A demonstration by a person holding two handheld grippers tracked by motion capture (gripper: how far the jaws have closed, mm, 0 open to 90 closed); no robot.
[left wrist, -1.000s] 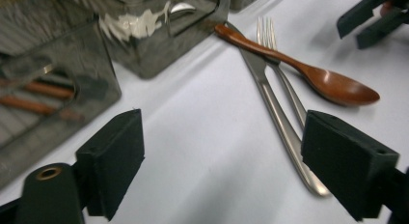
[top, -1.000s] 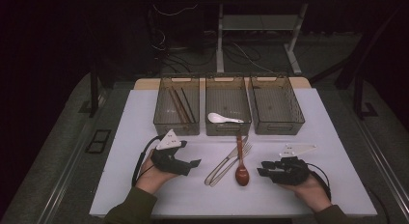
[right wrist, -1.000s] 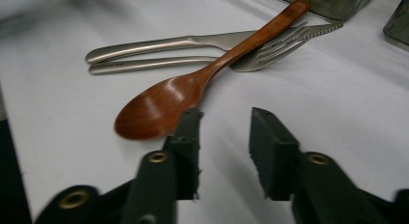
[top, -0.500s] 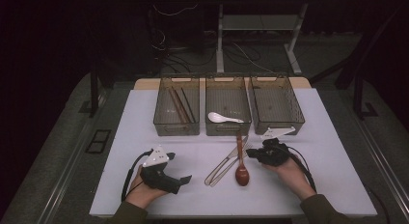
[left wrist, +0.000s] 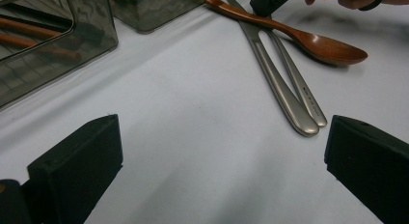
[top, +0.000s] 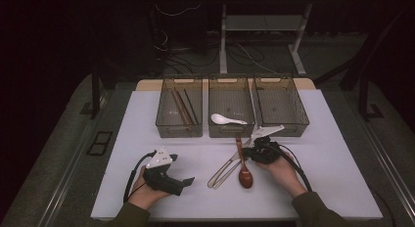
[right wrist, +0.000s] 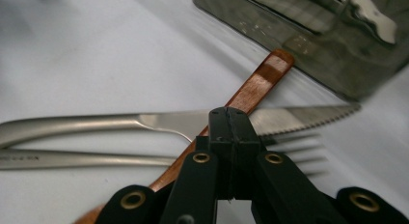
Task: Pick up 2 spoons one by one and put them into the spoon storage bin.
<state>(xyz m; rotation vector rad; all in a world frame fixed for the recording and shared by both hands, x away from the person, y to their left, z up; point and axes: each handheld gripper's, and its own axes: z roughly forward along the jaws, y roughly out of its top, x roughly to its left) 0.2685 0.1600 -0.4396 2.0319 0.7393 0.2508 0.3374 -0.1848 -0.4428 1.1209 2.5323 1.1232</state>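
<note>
Tiny unreadable engraving on fork handle (left wrist: 308,96)

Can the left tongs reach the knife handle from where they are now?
Probably yes. The left tongs stand open, and bare table lies between them and the knife handle; the fork beside it touches it, crowding a clean grip.

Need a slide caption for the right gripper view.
Shut right gripper over a wooden spoon crossing a knife and fork.

A: Spoon (left wrist: 308,40) beside the bins: glossy reddish wood. Knife (right wrist: 144,121) and fork (right wrist: 87,159) crossing it: smooth brushed steel.

B: Bins (top: 231,107): smoky translucent plastic. Tabletop (top: 342,153): matt white.
</note>
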